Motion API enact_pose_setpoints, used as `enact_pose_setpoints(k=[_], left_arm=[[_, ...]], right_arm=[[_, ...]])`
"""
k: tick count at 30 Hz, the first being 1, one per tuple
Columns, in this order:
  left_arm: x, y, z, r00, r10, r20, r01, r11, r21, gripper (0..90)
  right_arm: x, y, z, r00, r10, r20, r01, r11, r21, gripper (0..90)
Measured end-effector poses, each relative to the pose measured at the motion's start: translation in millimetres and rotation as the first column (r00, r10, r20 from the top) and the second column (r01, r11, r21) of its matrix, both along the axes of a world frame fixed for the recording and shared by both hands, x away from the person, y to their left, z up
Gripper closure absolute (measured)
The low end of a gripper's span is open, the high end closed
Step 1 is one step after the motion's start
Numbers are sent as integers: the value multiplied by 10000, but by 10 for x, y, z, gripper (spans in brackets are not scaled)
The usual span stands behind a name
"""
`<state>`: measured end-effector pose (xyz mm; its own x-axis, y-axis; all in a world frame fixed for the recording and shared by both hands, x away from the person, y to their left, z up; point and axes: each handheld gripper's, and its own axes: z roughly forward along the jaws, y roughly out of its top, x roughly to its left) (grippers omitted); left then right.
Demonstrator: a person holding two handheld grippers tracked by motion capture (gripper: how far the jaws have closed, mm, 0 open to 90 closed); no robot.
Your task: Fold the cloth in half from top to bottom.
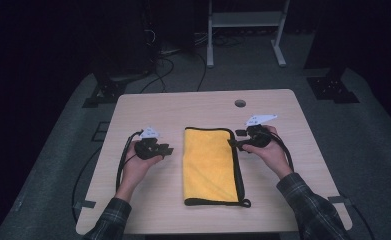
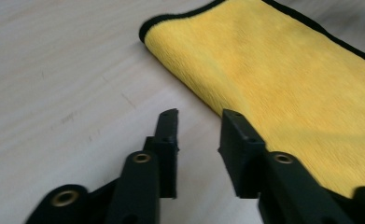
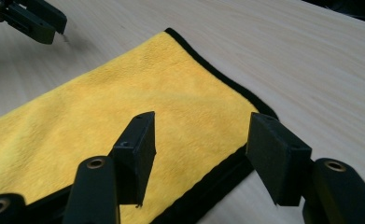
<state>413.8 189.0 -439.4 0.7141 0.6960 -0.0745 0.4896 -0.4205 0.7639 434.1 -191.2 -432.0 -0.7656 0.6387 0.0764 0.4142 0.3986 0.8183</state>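
A folded yellow cloth (image 1: 210, 165) with black trim lies lengthwise in the middle of the wooden table (image 1: 148, 107). My left gripper (image 1: 167, 149) hovers just left of the cloth's far left corner, apart from it. In the left gripper view its jaws (image 2: 200, 116) stand open over bare wood, with the cloth (image 2: 283, 79) to their right. My right gripper (image 1: 234, 139) is at the cloth's far right corner. In the right gripper view its jaws (image 3: 201, 123) stand open above the cloth (image 3: 124, 107) and its trimmed edge, gripping nothing. The left gripper (image 3: 35, 16) shows across the cloth.
A round hole (image 1: 240, 103) sits near the table's far edge. Cables trail from both grippers over the table's sides. Beyond the table, a white metal frame (image 1: 245, 30) and dark stands rest on the grey floor.
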Motion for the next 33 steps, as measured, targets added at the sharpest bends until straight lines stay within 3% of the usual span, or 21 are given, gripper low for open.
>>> enact_pose_setpoints(k=[7, 11, 16, 20, 25, 27, 29, 31, 33], left_arm=[[287, -123, 11, 9998, 188, 30, -187, 9998, -121, 577], [501, -209, -8, 9994, 335, -64, -335, 9994, -18, 559], [663, -310, -66, 9989, 427, -169, -425, 9990, 162, 551], [771, -388, -116, 9984, 511, -228, -507, 9986, 154, 539], [889, -456, -179, 9972, 723, -163, -712, 9955, 620, 541], [922, -462, -208, 9969, 768, -195, -749, 9938, 823, 551], [936, -469, -226, 9968, 767, -214, -746, 9935, 865, 560], [969, -484, -264, 9972, 675, -314, -634, 9909, 1187, 565], [979, -491, -278, 9971, 634, -415, -583, 9917, 1145, 578]], right_arm=[[283, 69, -78, 9996, -267, -79, 265, 9993, -263, 431], [435, 88, -165, 9985, -482, -243, 476, 9985, -263, 448], [596, 110, -271, 9964, -791, -291, 770, 9948, -671, 469], [665, 81, -354, 9933, -1083, -405, 1059, 9927, -580, 481], [731, 43, -493, 9890, -1335, -642, 1295, 9896, -625, 496], [747, 27, -505, 9896, -1302, -611, 1273, 9907, -487, 501], [745, 34, -504, 9911, -1239, -492, 1207, 9907, -625, 512], [734, 47, -503, 9938, -1046, -387, 1015, 9920, -752, 542], [733, 51, -503, 9945, -969, -389, 937, 9927, -764, 556]])
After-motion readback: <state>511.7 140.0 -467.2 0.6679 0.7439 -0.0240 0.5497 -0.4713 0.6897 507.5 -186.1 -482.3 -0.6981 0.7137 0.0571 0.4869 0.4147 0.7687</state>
